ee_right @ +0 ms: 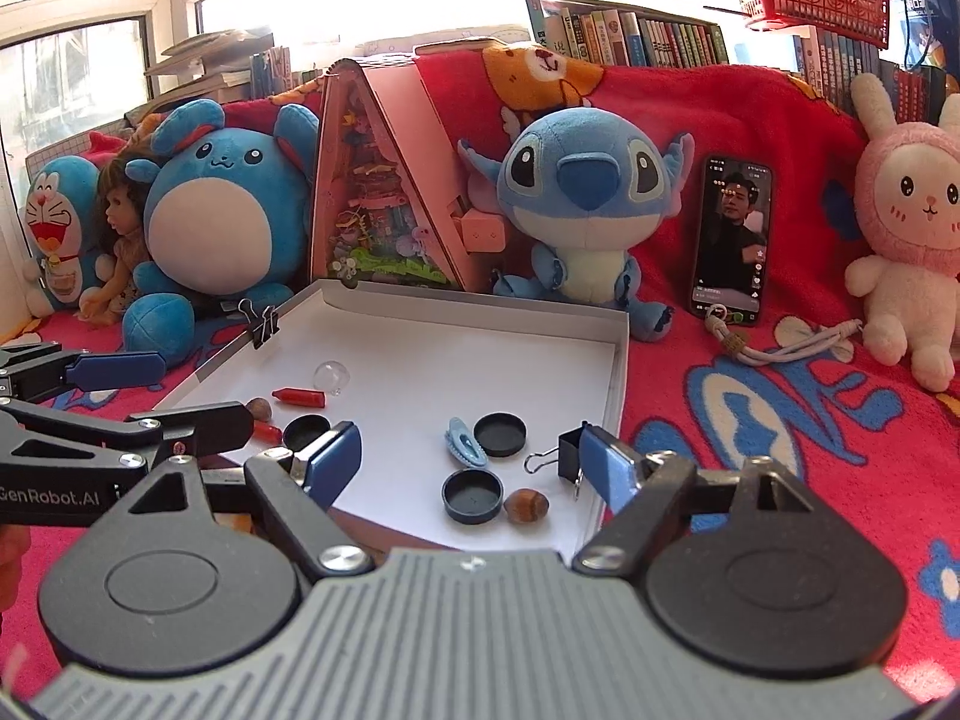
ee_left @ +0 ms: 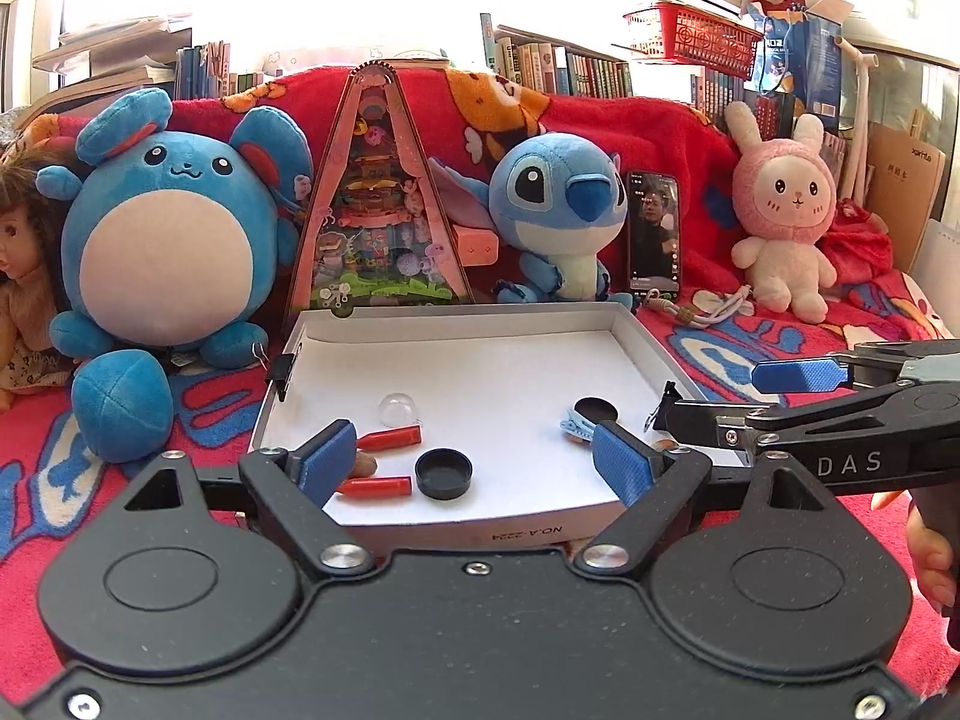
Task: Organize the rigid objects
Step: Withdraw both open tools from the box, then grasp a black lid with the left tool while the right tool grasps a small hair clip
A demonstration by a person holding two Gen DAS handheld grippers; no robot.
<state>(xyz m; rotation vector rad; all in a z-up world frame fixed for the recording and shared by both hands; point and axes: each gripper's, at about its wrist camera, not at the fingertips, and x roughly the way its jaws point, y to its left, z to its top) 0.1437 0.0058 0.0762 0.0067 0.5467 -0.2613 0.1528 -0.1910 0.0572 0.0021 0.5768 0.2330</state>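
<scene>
A shallow white tray [ee_left: 480, 315] [ee_right: 480, 303] lies on the red blanket. In it are two red tubes [ee_left: 390, 437] [ee_right: 298, 398], a clear dome [ee_left: 397, 409] [ee_right: 333, 378], black caps [ee_left: 444, 473] [ee_right: 472, 495], a light blue clip [ee_right: 465, 450] and brown nuts [ee_right: 526, 505]. Black binder clips [ee_right: 261, 318] grip its side rims. My left gripper [ee_left: 474, 462] hovers open over the tray's near left part, with nothing held. My right gripper [ee_right: 471, 465] stands open over the near right part, also with nothing in it.
Behind the tray stand a round blue plush [ee_left: 162, 228], a pink triangular toy box [ee_left: 378, 192], a blue alien plush [ee_left: 558, 210], a phone [ee_left: 654, 234] and a pink rabbit plush [ee_left: 786, 210]. A corded strap [ee_right: 774, 342] lies right of the tray. Books line the back.
</scene>
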